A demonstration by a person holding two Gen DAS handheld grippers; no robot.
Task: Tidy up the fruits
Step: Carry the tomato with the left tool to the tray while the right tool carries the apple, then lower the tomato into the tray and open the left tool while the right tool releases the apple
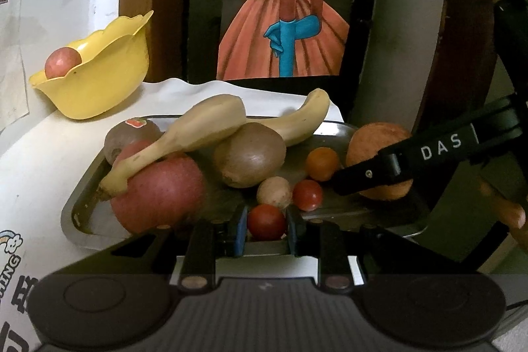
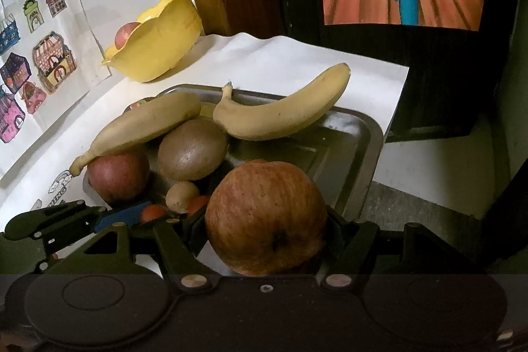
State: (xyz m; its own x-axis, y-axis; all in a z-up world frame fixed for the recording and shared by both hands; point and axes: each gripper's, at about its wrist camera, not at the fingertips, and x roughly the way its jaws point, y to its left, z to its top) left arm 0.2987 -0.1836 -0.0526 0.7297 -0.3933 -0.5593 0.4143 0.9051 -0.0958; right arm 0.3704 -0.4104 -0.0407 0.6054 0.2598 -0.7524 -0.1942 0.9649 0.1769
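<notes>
Here, left tool (image 1: 266,225) gripping tomato (image 1: 266,222), right tool (image 2: 265,240) gripping apple (image 2: 265,216)

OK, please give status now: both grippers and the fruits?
Left gripper closing around cherry tomato. Right gripper shut on apple. One apple in yellow bowl. Nothing blocking.

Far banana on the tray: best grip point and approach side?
Grip the far banana across its thick middle, coming from above. It lies flat along the tray's back rim, its tip overhanging, with its top and the tray floor in front bare. The stem end nearly meets the second banana and the kiwi, so stay clear of it. The curved peel may roll, so close the jaws crosswise.
</notes>
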